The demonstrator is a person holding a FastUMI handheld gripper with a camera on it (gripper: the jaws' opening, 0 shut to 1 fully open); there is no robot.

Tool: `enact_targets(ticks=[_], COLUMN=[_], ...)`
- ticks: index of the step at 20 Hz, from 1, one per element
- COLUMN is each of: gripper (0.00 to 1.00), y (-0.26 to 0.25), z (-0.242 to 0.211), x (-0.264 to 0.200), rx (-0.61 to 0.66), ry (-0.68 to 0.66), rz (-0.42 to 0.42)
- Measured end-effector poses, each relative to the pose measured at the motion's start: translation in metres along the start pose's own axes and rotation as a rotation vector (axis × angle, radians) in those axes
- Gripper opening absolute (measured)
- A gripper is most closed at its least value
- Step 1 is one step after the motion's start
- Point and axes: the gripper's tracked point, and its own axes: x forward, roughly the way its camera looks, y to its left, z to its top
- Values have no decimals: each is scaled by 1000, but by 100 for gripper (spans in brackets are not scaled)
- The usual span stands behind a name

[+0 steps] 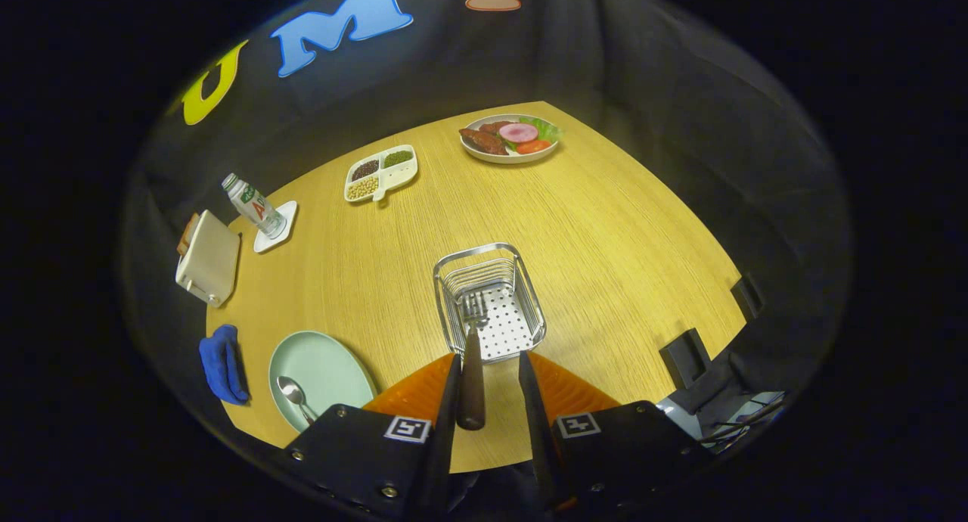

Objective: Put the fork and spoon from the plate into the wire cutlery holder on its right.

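While my gripper stands apart, seemingly barely touching the stiff, slippery fork above the wire holder, I'd grip the spoon on the plate mid-handle.

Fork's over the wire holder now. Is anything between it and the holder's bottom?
Nothing visible. The fork lies against one finger of the open hand-held gripper, tines already inside the wire cutlery holder, whose perforated floor looks bare beneath them.
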Motion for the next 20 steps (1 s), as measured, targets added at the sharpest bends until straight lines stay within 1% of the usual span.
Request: enact_targets(ticks=[10,14,20], gripper=[46,46,46], y=[2,4,29], z=[7,14,27], x=[-1,-3,-4], rx=[-24,-45,-121], ry=[-23,-53,-93], rz=[5,-1,32])
